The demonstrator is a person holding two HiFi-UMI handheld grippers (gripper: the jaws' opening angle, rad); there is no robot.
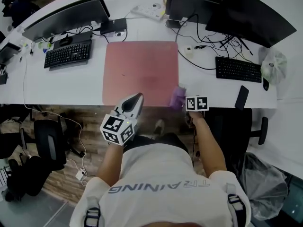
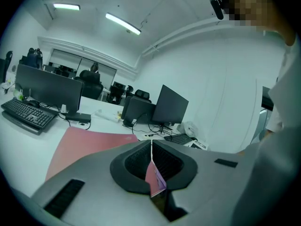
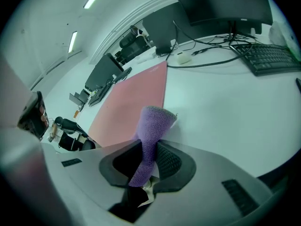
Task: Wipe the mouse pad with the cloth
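The pink mouse pad [image 1: 141,72] lies flat in the middle of the white desk [image 1: 66,86], reaching its front edge. My right gripper [image 1: 183,100] is shut on a purple cloth [image 1: 177,97] at the pad's near right corner, just over the desk edge. In the right gripper view the cloth [image 3: 154,124] stands up from between the jaws of that gripper [image 3: 148,158], with the pad [image 3: 131,100] ahead and to the left. My left gripper [image 1: 134,103] is shut and empty, hovering at the pad's near edge. Its jaws [image 2: 151,149] meet in a thin slit, pad [image 2: 87,145] beyond.
A black keyboard [image 1: 68,54] and monitor [image 1: 66,14] stand left of the pad. Another keyboard [image 1: 238,69], tangled cables [image 1: 208,44], a phone [image 1: 242,97] and a plastic bag [image 1: 273,65] lie to the right. A power strip [image 1: 149,11] sits behind.
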